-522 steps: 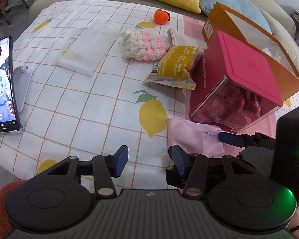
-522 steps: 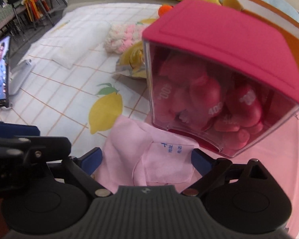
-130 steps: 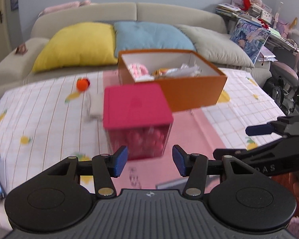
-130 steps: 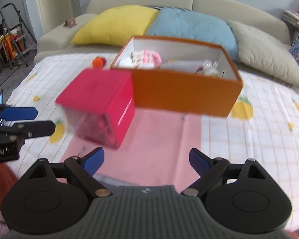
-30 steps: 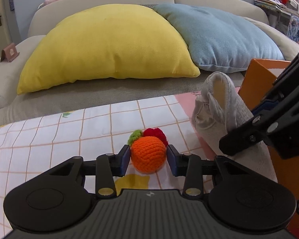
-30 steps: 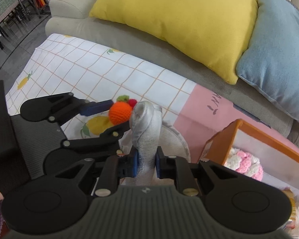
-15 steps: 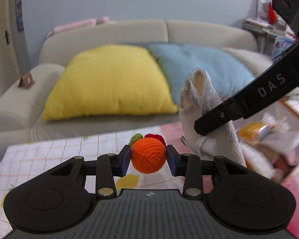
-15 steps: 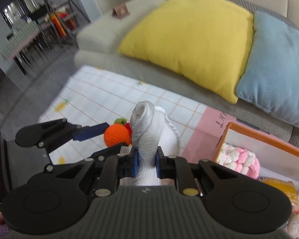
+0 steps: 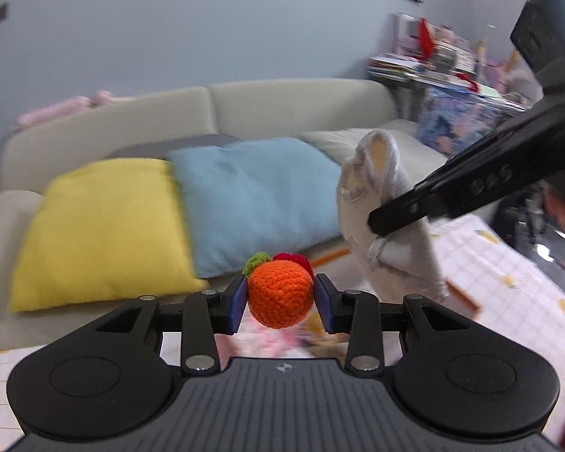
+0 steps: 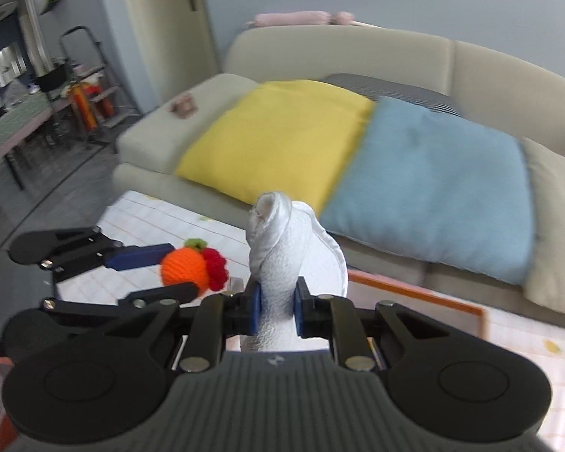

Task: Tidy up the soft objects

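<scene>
Left gripper [image 9: 280, 303] clenched the crochet orange [image 9: 280, 293], lifted clear of the table. Right gripper [image 10: 277, 310] pinched a white cloth [image 10: 282, 248] just beside it, bunched and hanging. Both were carried, probably toward the orange box [image 10: 414, 292], edge only, blurred. Sofa [image 10: 339, 49] with yellow and blue cushions behind.

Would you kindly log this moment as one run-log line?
left gripper: shut on crochet orange | right gripper: shut on white cloth | both held in the air before sofa
</scene>
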Available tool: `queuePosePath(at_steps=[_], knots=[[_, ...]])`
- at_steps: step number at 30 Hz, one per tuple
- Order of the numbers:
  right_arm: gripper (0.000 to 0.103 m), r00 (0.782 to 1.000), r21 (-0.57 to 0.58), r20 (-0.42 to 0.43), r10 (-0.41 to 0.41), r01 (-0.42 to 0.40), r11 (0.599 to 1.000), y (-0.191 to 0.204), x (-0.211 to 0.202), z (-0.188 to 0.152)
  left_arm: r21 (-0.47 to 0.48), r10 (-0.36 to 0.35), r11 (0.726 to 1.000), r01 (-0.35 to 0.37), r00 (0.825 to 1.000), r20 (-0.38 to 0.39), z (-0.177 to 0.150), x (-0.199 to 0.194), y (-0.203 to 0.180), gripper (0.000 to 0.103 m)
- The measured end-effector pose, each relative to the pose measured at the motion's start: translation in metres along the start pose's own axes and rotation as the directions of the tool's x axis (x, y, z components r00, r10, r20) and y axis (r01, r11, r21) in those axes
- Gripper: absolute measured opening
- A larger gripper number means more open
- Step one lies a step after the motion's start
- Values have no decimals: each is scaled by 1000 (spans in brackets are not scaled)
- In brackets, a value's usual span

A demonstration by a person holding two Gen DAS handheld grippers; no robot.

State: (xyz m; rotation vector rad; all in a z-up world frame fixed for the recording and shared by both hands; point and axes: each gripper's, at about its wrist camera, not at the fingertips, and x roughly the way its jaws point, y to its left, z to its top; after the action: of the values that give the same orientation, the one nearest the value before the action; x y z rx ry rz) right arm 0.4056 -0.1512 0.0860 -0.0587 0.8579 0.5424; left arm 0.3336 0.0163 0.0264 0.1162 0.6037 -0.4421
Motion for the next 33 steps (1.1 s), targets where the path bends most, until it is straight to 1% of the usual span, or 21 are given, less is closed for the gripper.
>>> queuePosePath(at_steps=[4,7,9,11,14,17,22,24,25,26,28,30,32,33], knots=[[15,994,-4,-37,-105,105,994,-30,5,-24,28,-61,998,63,995,-77,4,33,-33,43],[15,983,18,-98,-157,160,987,-51,20,-41,0,-114,993,115,983,-147,3,60,-52,43],[15,976,25,-130,-176,181,983,-65,33,-54,-18,-128,992,126,974,-186,-2,76,-62,43],[15,973,66,-164,-165,178,982,-79,48,-67,-33,-129,992,125,966,-222,-14,87,-68,43],[16,974,130,-183,-131,156,979,-94,68,-80,-60,-149,989,138,950,-275,-25,103,-70,43],[18,974,179,-202,-99,136,974,-99,85,-89,-41,-130,992,123,937,-324,-35,116,-73,43],[31,968,227,-242,-67,124,966,-102,103,-102,-32,-125,992,123,916,-381,-47,129,-72,44],[33,968,246,-244,-56,118,962,-100,103,-105,-25,-125,992,125,915,-384,-48,127,-72,45],[37,968,250,-244,-55,117,961,-99,102,-105,-22,-122,992,123,916,-383,-48,125,-72,45],[40,969,250,-242,-56,118,961,-99,101,-104,-16,-116,993,119,917,-381,-48,124,-73,48],[53,970,244,-233,-66,124,962,-97,97,-101,-6,-117,992,123,918,-379,-47,119,-74,57],[59,973,240,-220,-72,126,963,-95,90,-98,-6,-119,992,126,918,-378,-45,113,-74,63],[60,975,243,-207,-74,125,962,-93,83,-93,-3,-114,993,122,920,-375,-43,105,-74,64],[63,977,245,-199,-76,125,962,-92,78,-91,0,-110,993,118,922,-370,-41,99,-75,65]])
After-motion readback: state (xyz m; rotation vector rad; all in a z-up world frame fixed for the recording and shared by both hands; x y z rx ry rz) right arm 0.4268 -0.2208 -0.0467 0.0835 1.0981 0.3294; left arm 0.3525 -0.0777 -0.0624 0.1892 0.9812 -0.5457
